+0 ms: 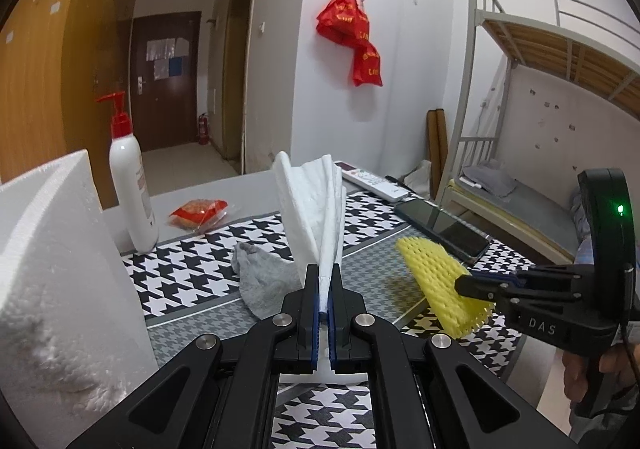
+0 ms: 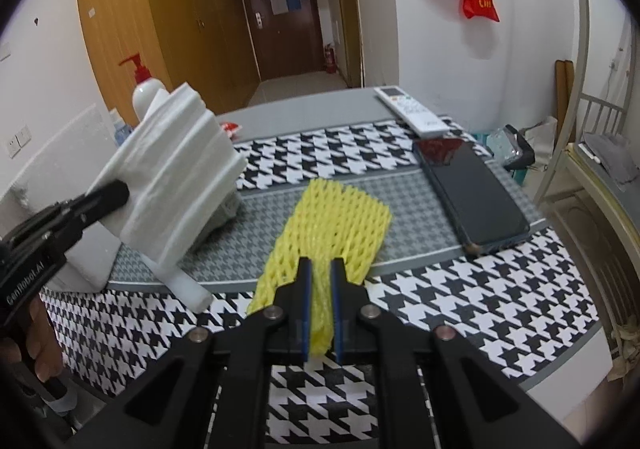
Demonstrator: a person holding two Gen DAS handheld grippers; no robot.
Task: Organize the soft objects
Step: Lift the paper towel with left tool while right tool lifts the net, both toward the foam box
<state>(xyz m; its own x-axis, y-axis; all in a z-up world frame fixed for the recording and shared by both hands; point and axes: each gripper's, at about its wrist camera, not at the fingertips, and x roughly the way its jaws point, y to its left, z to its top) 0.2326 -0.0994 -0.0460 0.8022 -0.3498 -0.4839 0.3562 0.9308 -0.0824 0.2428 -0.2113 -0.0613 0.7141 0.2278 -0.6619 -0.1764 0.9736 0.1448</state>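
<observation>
My left gripper is shut on a folded white foam sheet and holds it up above the table; it also shows in the right wrist view. My right gripper is shut on a yellow foam net sleeve, held just above the houndstooth table mat; the sleeve also shows in the left wrist view. A grey sock lies on the mat behind the white sheet.
A white styrofoam box stands at the left. A white pump bottle with a red top, a red snack packet, a white remote and a dark phone lie on the table. A bunk bed stands at the right.
</observation>
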